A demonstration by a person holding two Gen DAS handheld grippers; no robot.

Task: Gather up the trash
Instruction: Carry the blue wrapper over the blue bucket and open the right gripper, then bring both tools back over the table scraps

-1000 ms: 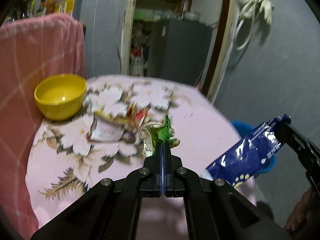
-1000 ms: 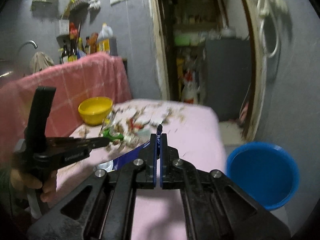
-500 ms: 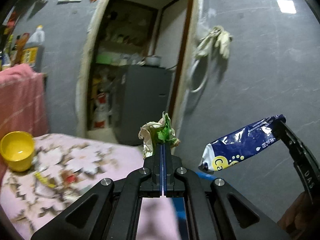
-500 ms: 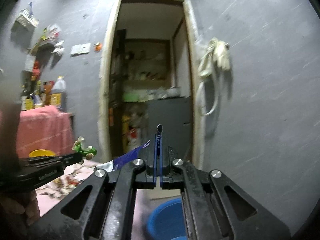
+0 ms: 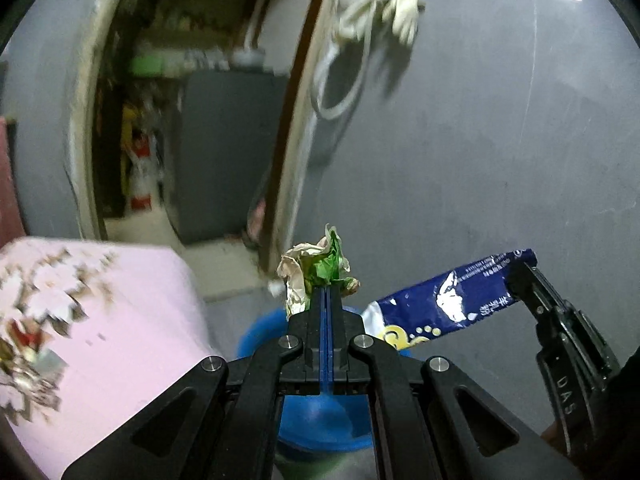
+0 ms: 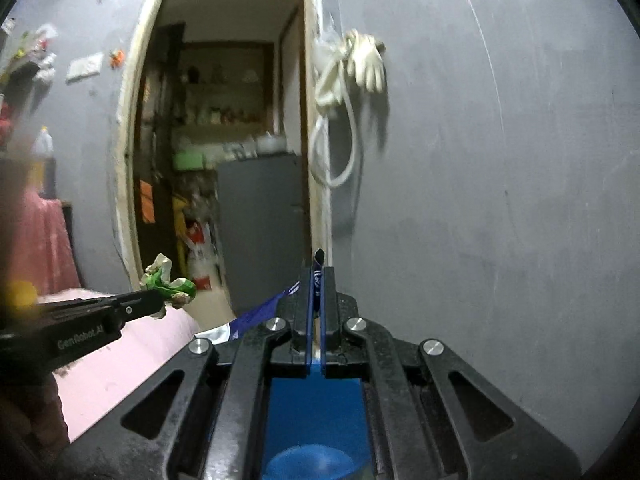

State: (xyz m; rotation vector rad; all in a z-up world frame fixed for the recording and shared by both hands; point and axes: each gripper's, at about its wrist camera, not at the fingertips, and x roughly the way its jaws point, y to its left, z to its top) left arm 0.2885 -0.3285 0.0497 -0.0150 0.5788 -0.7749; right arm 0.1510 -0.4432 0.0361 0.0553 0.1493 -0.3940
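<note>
My left gripper is shut on a crumpled green and cream wrapper, held in the air above a blue bucket. My right gripper is shut on the end of a blue foil packet, also above the bucket. In the right wrist view the left gripper comes in from the left with the wrapper. In the left wrist view the right gripper is at the right, holding the packet's end.
A table with a pink floral cloth stands left of the bucket, with scraps on it. A grey wall is straight ahead. An open doorway shows a grey cabinet and shelves. Gloves and a hose hang on the wall.
Both grippers have swung right, away from the table and the yellow bowl, and now hang over the blue bucket. Each still holds its piece of trash.
</note>
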